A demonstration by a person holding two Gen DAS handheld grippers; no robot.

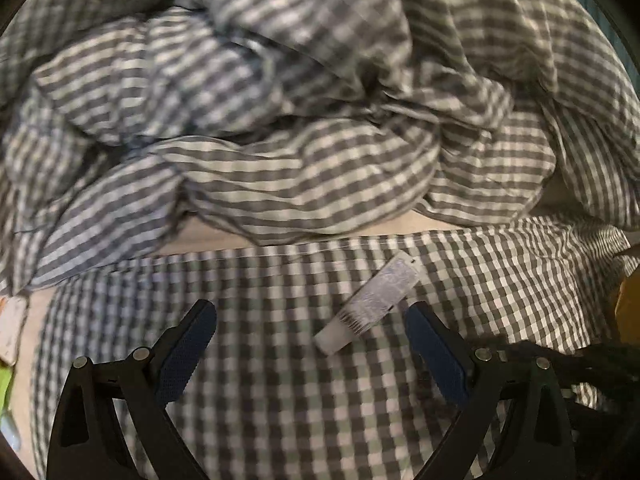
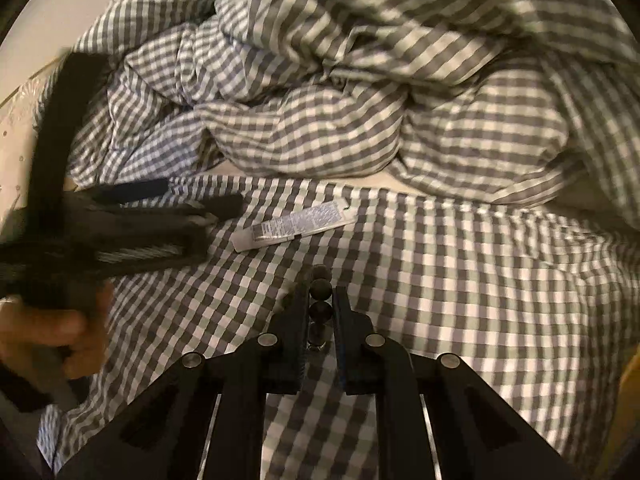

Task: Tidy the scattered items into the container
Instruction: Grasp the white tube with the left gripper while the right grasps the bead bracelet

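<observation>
Right tool (image 2: 321, 294) clamped on a small dark beaded item (image 2: 321, 288) at lower centre; left tool (image 1: 310, 322) open around the white tube (image 1: 370, 302) on the checked bed sheet (image 1: 280, 420), judged light, soft, best gripped mid-body.

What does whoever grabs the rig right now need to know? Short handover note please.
Left tool: open, over the checked sheet, white tube lying between its fingers, not gripped.
Right tool: shut on a small dark beaded item, held above the sheet.
Container: not in view.
Done: the dark item is picked up.
Left: close on the tube, then carry both to the container. The rumpled duvet sits behind.
</observation>
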